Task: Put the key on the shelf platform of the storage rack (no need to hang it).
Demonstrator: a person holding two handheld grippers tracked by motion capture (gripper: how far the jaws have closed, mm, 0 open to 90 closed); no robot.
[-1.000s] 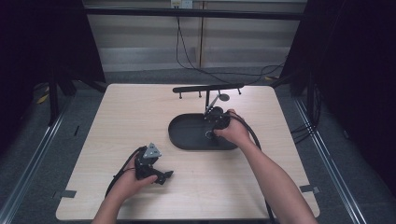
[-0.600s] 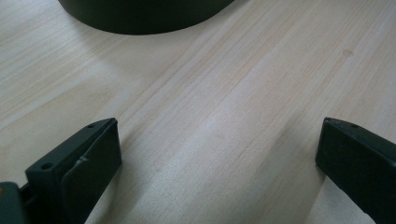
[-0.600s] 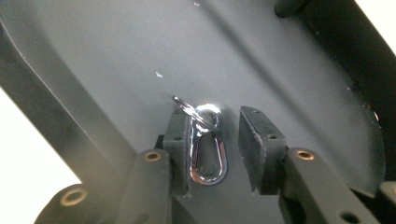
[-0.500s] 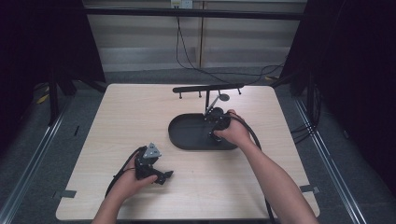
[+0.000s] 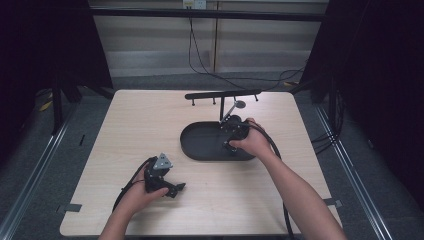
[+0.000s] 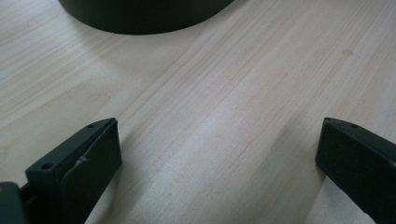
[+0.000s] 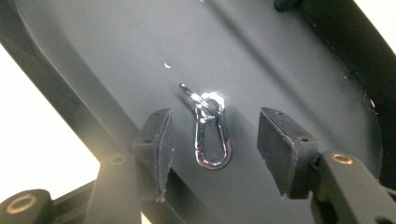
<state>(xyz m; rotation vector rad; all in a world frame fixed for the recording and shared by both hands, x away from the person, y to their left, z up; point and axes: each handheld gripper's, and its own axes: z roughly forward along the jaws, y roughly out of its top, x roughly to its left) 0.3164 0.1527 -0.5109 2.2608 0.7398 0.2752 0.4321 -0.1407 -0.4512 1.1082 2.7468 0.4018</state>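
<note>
A: What do we see in the tray (image 7: 70,56)?

B: A small chrome carabiner clip (image 7: 212,140), pear-shaped, with a thin wire ring at its narrow end; glare whitens that end, so we can't make out how the ring joins it.

A: And where does it lie?

B: Flat on the black oval tray's floor, between the jaws of our right gripper (image 7: 212,151); the jaws stand apart on either side, touching nothing.

A: From the high view?

B: The right gripper (image 5: 234,131) sits over the tray (image 5: 200,145); the clip is hidden under it.

A: Our left gripper (image 6: 219,154)?

B: Spread wide over bare wooden table (image 6: 224,93); the tray's edge (image 6: 140,18) is cut off at the top.
</note>
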